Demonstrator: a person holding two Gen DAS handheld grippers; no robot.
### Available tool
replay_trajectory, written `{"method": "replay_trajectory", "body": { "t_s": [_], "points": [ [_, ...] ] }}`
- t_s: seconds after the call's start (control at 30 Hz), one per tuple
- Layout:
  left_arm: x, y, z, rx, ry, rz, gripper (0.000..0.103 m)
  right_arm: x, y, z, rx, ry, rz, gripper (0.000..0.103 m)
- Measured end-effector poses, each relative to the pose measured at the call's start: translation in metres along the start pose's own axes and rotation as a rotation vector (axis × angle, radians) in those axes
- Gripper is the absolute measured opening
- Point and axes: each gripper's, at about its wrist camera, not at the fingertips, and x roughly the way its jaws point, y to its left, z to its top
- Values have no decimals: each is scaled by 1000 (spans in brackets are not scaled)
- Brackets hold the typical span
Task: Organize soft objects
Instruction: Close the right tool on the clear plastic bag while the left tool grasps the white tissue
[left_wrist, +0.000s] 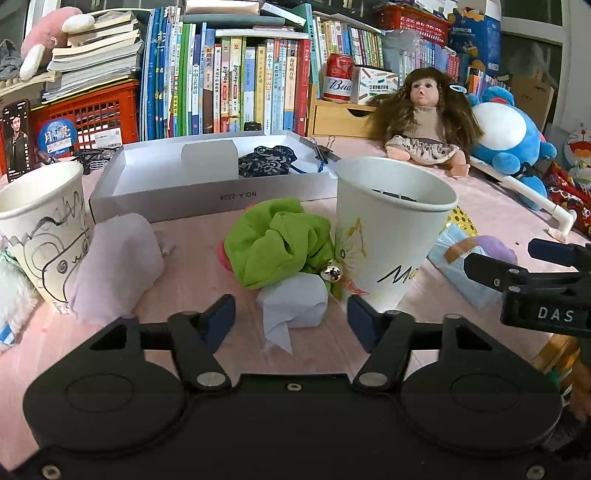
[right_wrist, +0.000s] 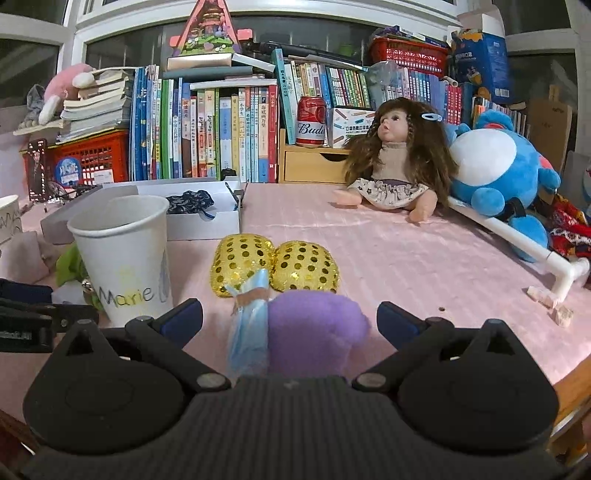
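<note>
Left gripper (left_wrist: 291, 314) half open, nothing pinched; white tissue wad (left_wrist: 295, 304) between jaws, green scrunchie (left_wrist: 279, 245) just beyond. Wad light, crushable, take across middle. Right gripper (right_wrist: 291, 319) wide, empty; purple plush (right_wrist: 314, 328) and blue mask (right_wrist: 249, 321) between jaws, gold sequin pads (right_wrist: 275, 264) ahead. Plush soft, light. Paper cup (right_wrist: 127, 258) at its left tips easily. Pink tablecloth (right_wrist: 406, 266), cluttered bookshelf behind.

Green scrunchie (left_wrist: 279, 247), gold sequinned pads (right_wrist: 275, 264), purple plush (right_wrist: 314, 328), pink tablecloth (right_wrist: 406, 258), white scribbled cups (left_wrist: 388, 236).
</note>
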Motion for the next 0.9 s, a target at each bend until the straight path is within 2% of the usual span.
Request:
{"method": "replay_trajectory", "body": {
  "t_s": [0.07,0.17,0.3,0.5,0.6,0.63,0.7,0.9],
  "points": [
    [2,-1,0,-4,5,0,55,-3,2,-1,7,-17,13,101],
    [3,-2,1,-7,4,2,45,-9,10,-3,-22,-59,8,92],
    [3,-3,1,-3,2,7,39,-12,26,-5,-135,-99,-15,83],
    [1,-3,0,9,2,6,39,1,48,-12,-275,-82,-42,71],
    [1,-3,-1,13,2,6,39,6,55,-14,-327,-82,-54,60],
    [0,-3,-1,14,2,6,38,8,56,-14,-337,-78,-53,52],
    [-1,-3,-2,16,3,6,38,9,58,-15,-352,-79,-55,44],
    [-15,0,-4,-1,16,-30,38,0,62,-18,-362,-71,8,41]
  ]
}}
